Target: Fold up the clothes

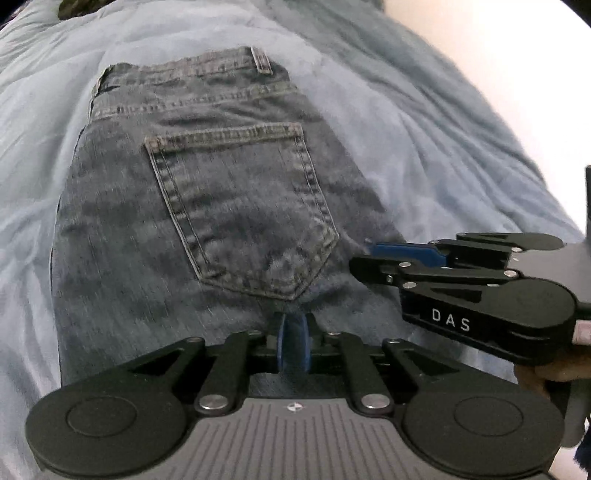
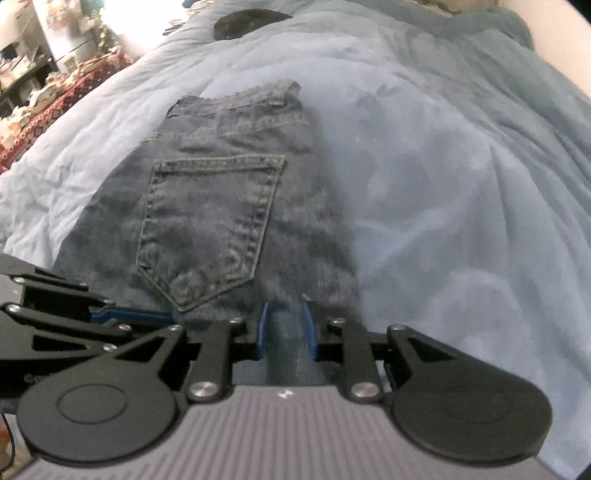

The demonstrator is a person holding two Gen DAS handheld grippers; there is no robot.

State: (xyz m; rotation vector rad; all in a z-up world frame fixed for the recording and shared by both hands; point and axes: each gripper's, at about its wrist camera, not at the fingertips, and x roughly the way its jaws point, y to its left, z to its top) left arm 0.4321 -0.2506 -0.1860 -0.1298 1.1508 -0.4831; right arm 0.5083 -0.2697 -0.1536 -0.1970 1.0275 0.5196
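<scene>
— Jeans, folded into a narrow stack, lie on a light blue bedspread that covers the bed, back pocket up and waistband pointing toward the bed's far edge.

— Where are the claws?

— Both sit at the near end of the denim, side by side. The left claw points down at the cloth just below the pocket's tip; its blue pads are almost together, with only a thin slit between them.

— Gripping anything?

— Hard to say. Denim shows behind and under the pads, but whether a fold is pinched in that slit I cannot tell.

— And the right one?

— The right claw stands over the jeans' right-hand portion, close to where the denim meets the bedspread. Its pads are parted — a clear gap, with denim visible in it, and the pads do not seem to press on it. From the left wrist view it reaches in from the right, fingers level, tips just over the cloth's edge.

— Anything else around?

— A dark round object lies on the bed near the far edge, and a red patterned cloth shows past the bed's left side.
</scene>
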